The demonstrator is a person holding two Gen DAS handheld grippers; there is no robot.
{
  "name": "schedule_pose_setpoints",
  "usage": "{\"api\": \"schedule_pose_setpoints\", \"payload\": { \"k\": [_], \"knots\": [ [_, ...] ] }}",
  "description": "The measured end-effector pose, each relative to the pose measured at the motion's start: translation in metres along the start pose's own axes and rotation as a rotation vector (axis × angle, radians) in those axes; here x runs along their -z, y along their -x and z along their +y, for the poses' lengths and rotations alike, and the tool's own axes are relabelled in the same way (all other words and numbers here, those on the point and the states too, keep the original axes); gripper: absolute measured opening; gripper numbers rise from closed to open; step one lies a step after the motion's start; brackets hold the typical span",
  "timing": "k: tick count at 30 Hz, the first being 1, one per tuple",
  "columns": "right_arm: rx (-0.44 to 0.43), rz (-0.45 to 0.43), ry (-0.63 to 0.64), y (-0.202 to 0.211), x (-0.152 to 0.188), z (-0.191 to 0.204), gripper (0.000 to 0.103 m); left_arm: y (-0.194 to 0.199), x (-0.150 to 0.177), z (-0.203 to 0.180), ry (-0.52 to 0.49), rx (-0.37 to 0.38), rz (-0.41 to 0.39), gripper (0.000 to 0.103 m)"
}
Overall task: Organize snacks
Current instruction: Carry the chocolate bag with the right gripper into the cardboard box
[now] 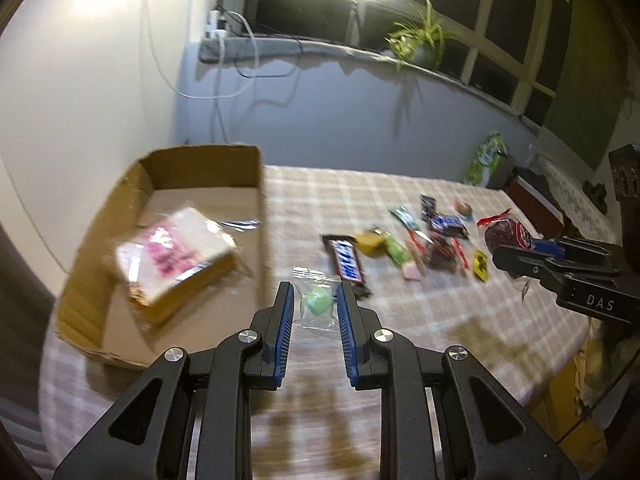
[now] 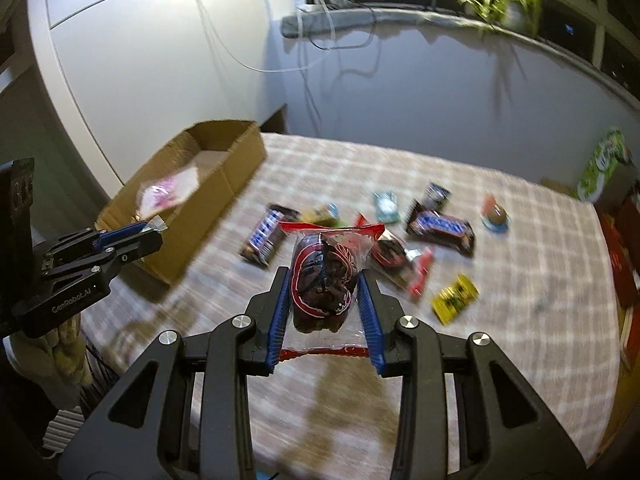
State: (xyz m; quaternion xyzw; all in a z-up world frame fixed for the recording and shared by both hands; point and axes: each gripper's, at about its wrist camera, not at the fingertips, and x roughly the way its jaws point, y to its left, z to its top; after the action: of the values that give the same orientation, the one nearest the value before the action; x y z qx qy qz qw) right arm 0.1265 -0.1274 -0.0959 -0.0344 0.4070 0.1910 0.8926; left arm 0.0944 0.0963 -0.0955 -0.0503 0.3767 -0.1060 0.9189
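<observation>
My left gripper (image 1: 314,294) is shut on a green candy in a clear wrapper (image 1: 316,302), held above the table beside the cardboard box (image 1: 160,168). The box holds a pink and white packet (image 1: 176,256). My right gripper (image 2: 324,286) is shut on a dark red snack bag (image 2: 322,280), held above the table. In the left wrist view the right gripper (image 1: 520,258) shows at the right with the bag (image 1: 506,232). In the right wrist view the left gripper (image 2: 154,236) shows at the left near the box (image 2: 224,168). Several snacks lie on the table, among them a Snickers bar (image 1: 346,262) (image 2: 264,236).
The table has a checked cloth (image 1: 400,320). Another Snickers bar (image 2: 440,226), a yellow packet (image 2: 454,298) and a round chocolate (image 2: 496,214) lie to the right. A green bag (image 1: 486,158) stands at the far right edge. A wall and windowsill with a plant (image 1: 420,40) lie behind.
</observation>
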Motion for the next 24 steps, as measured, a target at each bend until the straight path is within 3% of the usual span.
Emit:
{"api": "schedule_pose_setpoints", "payload": {
  "k": [12, 24],
  "knots": [
    [-0.11, -0.026, 0.111, -0.026, -0.045, 0.073, 0.035, 0.007, -0.002, 0.049, 0.058, -0.101, -0.019, 0.021],
    [-0.207, 0.02, 0.189, -0.08, -0.078, 0.138, 0.035, 0.005, -0.005, 0.082, 0.099, -0.15, -0.026, 0.021]
  ]
}}
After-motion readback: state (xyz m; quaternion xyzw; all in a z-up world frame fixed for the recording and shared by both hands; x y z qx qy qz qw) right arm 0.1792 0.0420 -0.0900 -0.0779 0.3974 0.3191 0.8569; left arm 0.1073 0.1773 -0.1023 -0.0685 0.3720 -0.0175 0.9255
